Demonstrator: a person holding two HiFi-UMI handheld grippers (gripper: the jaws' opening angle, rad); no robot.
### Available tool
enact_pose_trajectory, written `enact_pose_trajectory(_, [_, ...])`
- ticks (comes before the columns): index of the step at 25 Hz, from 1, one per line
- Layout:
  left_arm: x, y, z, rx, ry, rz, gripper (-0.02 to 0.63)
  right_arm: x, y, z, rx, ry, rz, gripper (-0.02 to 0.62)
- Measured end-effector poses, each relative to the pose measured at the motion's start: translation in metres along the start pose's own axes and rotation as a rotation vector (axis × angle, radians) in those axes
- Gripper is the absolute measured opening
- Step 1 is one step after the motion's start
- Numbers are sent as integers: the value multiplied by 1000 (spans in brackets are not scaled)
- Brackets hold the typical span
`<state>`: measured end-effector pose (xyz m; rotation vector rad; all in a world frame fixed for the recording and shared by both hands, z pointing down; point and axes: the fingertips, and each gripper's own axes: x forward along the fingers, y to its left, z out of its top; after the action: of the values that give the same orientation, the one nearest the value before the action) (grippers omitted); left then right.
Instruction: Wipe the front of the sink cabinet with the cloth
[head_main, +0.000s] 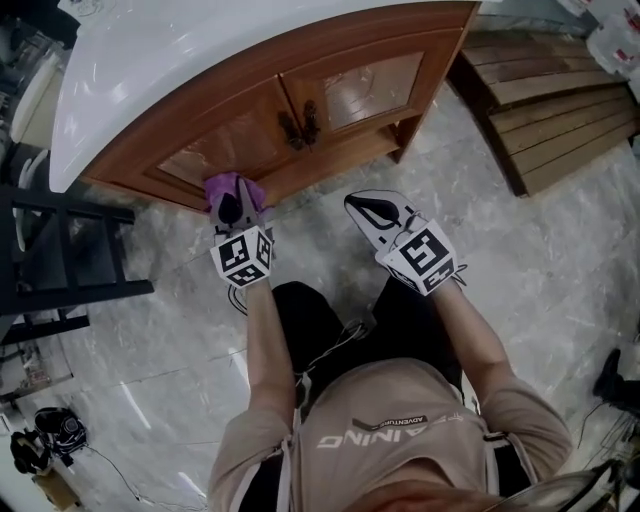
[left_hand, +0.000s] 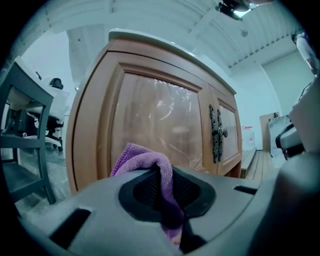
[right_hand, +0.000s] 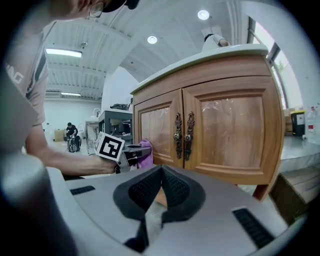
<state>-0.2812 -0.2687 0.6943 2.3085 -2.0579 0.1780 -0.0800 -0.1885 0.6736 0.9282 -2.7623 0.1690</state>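
The wooden sink cabinet (head_main: 300, 100) with a white top stands in front of me, its two doors closed and dark metal handles (head_main: 300, 125) at the middle. My left gripper (head_main: 230, 207) is shut on a purple cloth (head_main: 228, 186), and the cloth lies against the lower edge of the left door. In the left gripper view the cloth (left_hand: 145, 157) is pinched between the jaws, with the door panel (left_hand: 155, 120) just behind it. My right gripper (head_main: 362, 207) hangs shut and empty a little in front of the cabinet's right door (right_hand: 232, 130). The cloth (right_hand: 146, 152) also shows in the right gripper view.
A black metal rack (head_main: 60, 250) stands at the left of the cabinet. Wooden pallets (head_main: 560, 100) lie to its right. The floor (head_main: 560, 260) is pale marble. Cables and a small black device (head_main: 50, 430) lie at the lower left. My knees are right below the grippers.
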Motion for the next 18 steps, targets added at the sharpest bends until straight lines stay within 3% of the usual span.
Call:
enact_pose_trajectory(10, [32, -89, 16, 31, -10, -198, 37, -20, -23, -2, 26, -19, -64, 11])
enact_pose_trajectory(15, [39, -115, 19, -9, -19, -222, 37, -25, -35, -2, 34, -37, -94, 11])
enact_pose_trajectory(18, [40, -128, 16, 12, -10, -246, 37, -30, -43, -2, 45, -49, -119, 12])
